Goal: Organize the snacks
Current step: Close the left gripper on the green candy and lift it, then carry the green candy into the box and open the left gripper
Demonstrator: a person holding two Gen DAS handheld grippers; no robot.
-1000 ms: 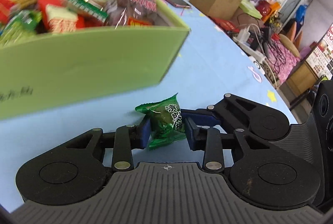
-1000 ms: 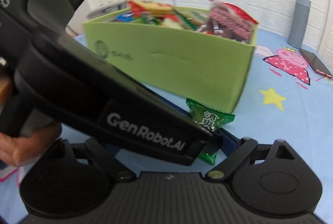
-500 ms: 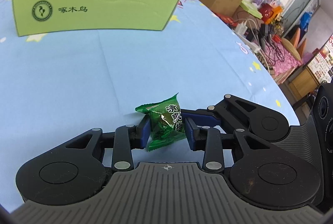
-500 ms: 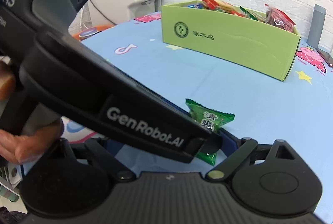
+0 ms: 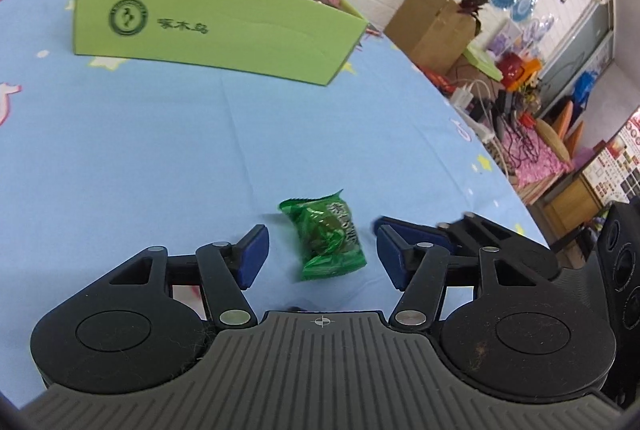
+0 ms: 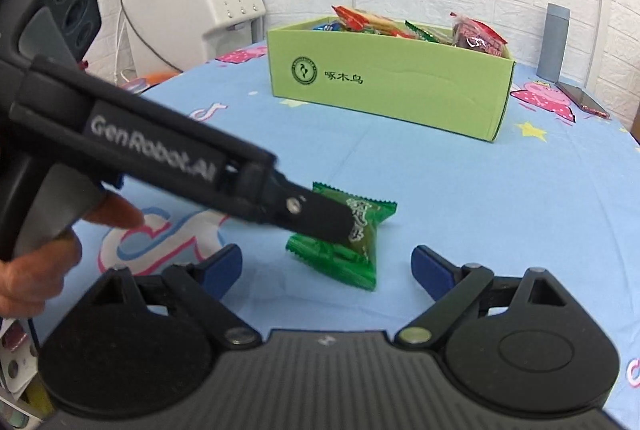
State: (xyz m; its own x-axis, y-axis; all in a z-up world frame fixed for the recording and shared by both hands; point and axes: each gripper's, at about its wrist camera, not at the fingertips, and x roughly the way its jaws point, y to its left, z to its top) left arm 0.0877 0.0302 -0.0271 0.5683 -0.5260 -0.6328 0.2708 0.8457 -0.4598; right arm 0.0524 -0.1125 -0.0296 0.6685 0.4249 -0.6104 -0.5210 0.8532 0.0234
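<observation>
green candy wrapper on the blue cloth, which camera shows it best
The left wrist view: the green crinkly candy wrapper lies whole and unblocked between the left gripper and its opening jaws. In the right wrist view the same wrapper is partly hidden by the black left gripper's finger crossing it.

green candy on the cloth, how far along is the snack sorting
Done: the green box already holds many packets. In hand: nothing; the green candy lies on the blue tablecloth between the opening left claw, untouched. The right claw is closing around it, pads clear. Left: placing this candy.
</observation>
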